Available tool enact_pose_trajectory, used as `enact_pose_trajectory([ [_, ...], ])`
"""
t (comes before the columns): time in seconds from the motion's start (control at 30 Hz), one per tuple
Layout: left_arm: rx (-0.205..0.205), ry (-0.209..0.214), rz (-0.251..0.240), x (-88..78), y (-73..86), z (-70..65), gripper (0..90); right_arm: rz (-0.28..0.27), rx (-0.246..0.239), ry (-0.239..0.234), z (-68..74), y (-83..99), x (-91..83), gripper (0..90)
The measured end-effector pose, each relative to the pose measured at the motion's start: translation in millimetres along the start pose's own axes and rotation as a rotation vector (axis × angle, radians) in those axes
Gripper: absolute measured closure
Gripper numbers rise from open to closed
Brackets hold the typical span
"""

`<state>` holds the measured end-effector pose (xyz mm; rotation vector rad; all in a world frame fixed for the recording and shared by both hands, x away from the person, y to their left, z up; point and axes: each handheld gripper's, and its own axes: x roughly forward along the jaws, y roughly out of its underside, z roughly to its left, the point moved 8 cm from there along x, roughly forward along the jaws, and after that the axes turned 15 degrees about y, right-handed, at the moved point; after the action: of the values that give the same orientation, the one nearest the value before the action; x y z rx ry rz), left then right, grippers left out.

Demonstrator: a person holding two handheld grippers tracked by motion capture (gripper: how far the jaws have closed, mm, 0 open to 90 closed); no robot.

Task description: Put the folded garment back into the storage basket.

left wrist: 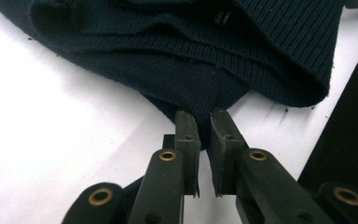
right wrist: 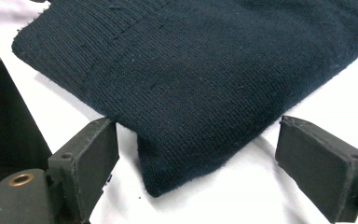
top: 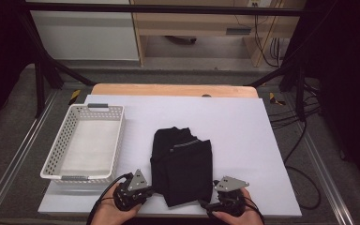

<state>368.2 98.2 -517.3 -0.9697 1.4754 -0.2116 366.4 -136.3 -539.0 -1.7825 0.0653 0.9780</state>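
A dark knitted garment (top: 183, 164) lies folded on the white table cover (top: 248, 136), near its front edge. My left gripper (top: 138, 191) sits at the garment's front left edge. In the left gripper view its jaws stand almost together, and the left gripper (left wrist: 204, 117) is shut on a thin edge of the dark fabric (left wrist: 191, 56). My right gripper (top: 218, 199) is at the front right corner. In the right gripper view it (right wrist: 196, 126) is open wide, and the garment's corner (right wrist: 205, 65) lies on the table between its two pads without touching them.
A white perforated basket (top: 118, 140) with grey handles stands to the left of the garment, with nothing in it. The table's front edge is right under both hands. Black frame bars and cables run beside the table.
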Motion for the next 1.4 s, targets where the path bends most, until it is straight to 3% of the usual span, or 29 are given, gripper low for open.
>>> enact_pose_trajectory([
  [0.3,0.006,-0.003,0.013,0.7,0.3,-1.3,83.2,-0.013,0.024,0.004,-4.1,-1.2,-0.2,15.1],
  [0.43,0.006,-0.001,0.011,0.5,0.1,-1.5,83.2,-0.001,-0.005,-0.002,1.8,-0.1,1.3,16.8],
  [0.53,0.007,-0.002,0.008,0.8,-0.9,-2.7,83.2,-0.008,-0.001,0.009,0.4,-1.2,1.2,18.9],
  [0.8,0.01,0.006,0.009,0.8,-1.8,-4.6,83.3,-0.017,-0.034,0.051,6.2,-7.4,6.0,35.8],
  [0.9,0.01,-0.001,0.0,0.4,-3.2,-4.7,82.6,-0.021,-0.035,0.06,3.5,-8.1,5.2,51.1],
  [1.0,0.009,-0.008,-0.003,-2.4,-4.5,-4.1,80.5,-0.02,-0.034,0.056,2.9,-8.0,4.2,55.8],
  [1.07,0.008,-0.031,-0.025,-7.2,-8.5,-4.1,76.5,-0.022,-0.035,0.057,2.5,-8.4,3.5,59.8],
  [1.1,0.011,-0.054,-0.045,-11.2,-12.8,-4.6,66.4,-0.022,-0.037,0.055,1.3,-8.4,2.7,62.7],
  [1.13,0.015,-0.067,-0.051,-13.4,-15.3,-5.1,66.4,-0.022,-0.037,0.055,1.3,-8.4,2.7,62.7],
  [1.17,0.02,-0.087,-0.059,-16.2,-18.9,-5.6,58.4,-0.025,-0.035,0.053,0.7,-8.7,2.2,64.3],
  [1.2,0.021,-0.109,-0.066,-19.2,-22.8,-5.4,58.4,-0.025,-0.035,0.053,0.7,-8.7,2.2,64.3],
  [1.23,0.023,-0.126,-0.076,-21.5,-26.9,-5.6,50.8,-0.026,-0.033,0.053,0.5,-8.7,1.7,65.4],
  [1.4,0.043,-0.188,-0.102,-24.8,-50.4,-1.0,37.8,-0.022,-0.029,0.049,0.4,-8.3,1.2,66.1],
])
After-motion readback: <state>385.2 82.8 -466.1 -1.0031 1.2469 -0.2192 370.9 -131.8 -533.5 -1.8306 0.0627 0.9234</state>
